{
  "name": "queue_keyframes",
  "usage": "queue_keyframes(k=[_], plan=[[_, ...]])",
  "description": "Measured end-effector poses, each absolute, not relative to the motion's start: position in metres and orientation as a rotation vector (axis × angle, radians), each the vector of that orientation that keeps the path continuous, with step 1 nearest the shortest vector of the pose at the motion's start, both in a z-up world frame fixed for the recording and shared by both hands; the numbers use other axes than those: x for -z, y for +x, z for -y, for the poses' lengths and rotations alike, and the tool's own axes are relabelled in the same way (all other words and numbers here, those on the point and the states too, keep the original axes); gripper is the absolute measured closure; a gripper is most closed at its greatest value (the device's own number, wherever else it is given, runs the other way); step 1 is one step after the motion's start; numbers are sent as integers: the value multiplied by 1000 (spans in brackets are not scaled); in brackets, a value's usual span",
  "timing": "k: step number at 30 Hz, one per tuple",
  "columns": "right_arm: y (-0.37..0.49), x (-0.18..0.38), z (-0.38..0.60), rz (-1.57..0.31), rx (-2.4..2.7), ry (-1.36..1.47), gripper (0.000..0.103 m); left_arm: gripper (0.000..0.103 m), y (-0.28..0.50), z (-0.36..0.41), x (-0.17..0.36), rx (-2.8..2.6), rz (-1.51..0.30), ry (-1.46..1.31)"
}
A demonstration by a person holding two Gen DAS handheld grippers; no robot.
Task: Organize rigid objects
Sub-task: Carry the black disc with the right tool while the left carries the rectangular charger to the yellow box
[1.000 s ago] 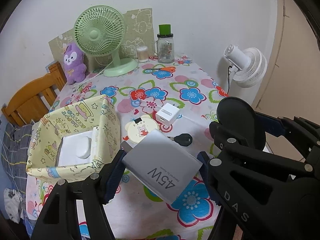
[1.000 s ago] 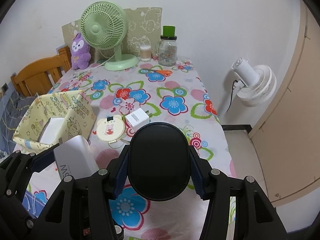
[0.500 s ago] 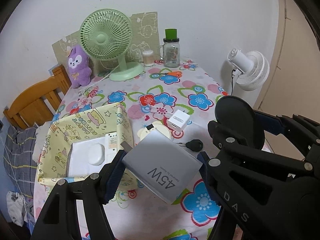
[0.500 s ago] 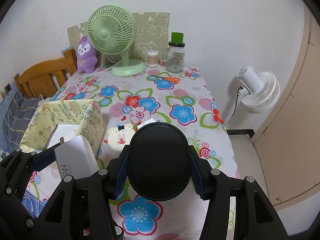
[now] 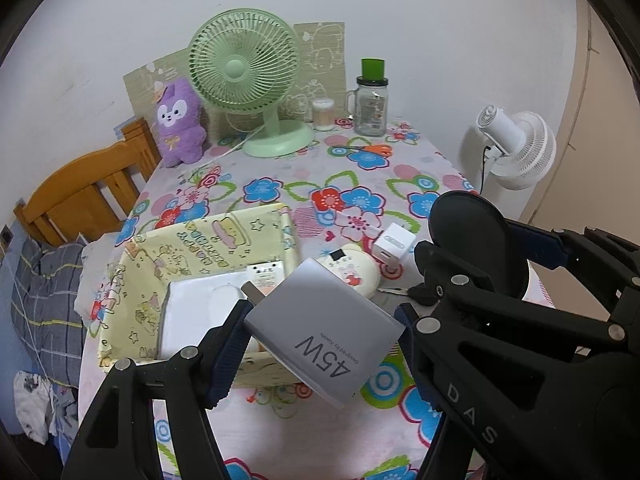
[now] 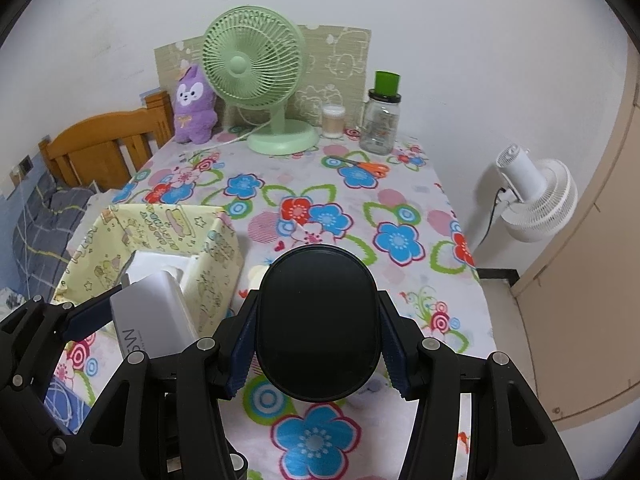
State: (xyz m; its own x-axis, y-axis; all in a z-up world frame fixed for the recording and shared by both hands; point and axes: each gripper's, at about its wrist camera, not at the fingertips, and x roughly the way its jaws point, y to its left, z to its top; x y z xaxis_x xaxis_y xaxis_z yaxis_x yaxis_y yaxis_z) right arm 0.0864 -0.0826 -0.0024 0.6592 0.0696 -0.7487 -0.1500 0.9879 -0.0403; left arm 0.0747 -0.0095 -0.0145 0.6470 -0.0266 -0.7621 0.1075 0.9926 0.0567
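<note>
My left gripper [image 5: 316,336] is shut on a grey 45W charger [image 5: 320,328] and holds it above the near edge of a yellow patterned fabric box [image 5: 200,240]. The box holds white items [image 5: 200,304]. The charger also shows in the right wrist view [image 6: 152,320]. My right gripper [image 6: 316,332] is shut on a black oval disc [image 6: 318,328], held above the table; the disc shows in the left wrist view [image 5: 472,232]. On the floral tablecloth [image 5: 320,168] lie a white cube charger [image 5: 394,240], a round cream cartoon item [image 5: 356,272] and a black key fob [image 5: 420,294].
At the table's far end stand a green desk fan [image 5: 248,76], a purple plush [image 5: 178,120], a jar with a green lid [image 5: 370,100], a small cup [image 5: 322,112] and orange scissors [image 5: 372,150]. A wooden chair [image 5: 84,192] is left; a white fan [image 5: 520,152] is right.
Both grippers have risen and pulled back, so more of the table shows. My left gripper has carried the charger left, from beside the fabric box to over its near edge.
</note>
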Motion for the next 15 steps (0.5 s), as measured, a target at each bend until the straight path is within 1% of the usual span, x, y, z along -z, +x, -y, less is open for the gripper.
queue_keyframes(k=[15], plan=[[101, 4, 47, -862, -148, -112, 46, 29, 84, -25, 16, 73, -887, 98]])
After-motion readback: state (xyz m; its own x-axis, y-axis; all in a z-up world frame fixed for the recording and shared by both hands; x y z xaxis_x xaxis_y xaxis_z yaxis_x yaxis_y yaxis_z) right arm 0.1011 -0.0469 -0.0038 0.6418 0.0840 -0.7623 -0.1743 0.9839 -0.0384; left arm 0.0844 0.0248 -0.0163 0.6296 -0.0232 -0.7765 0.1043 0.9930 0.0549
